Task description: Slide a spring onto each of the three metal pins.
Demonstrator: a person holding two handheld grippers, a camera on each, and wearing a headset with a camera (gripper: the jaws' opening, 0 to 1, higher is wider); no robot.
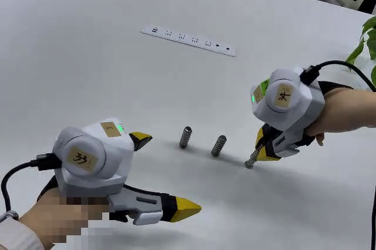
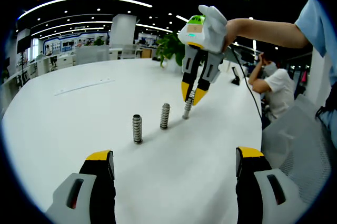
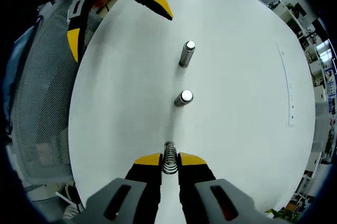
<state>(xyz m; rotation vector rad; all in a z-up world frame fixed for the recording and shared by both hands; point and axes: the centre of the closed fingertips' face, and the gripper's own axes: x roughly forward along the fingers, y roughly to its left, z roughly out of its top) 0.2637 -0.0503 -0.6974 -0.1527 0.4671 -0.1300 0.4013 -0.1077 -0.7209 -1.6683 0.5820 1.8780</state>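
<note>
Head view: on the white desk [image 1: 82, 56] two metal pins stand upright near each other, well apart from a power strip [image 1: 188, 40] farther back. The first pin [image 1: 185, 137] and the second pin [image 1: 218, 145] each have a spring coiled around the shaft. Just beside the second pin, the right tongs [image 1: 264, 151] are nearly closed. Their yellow tips pinch a third spring [image 1: 252, 159], which leans with its lower end on the desk; whether a pin sits inside it I cannot tell. Right gripper view shows that spring gripped between the tips, roughly in line with the two pins beyond. The left tongs [image 1: 165, 174] are spread wide with nothing between them, on the person's side of the row, and in the left gripper view they point towards it
</note>
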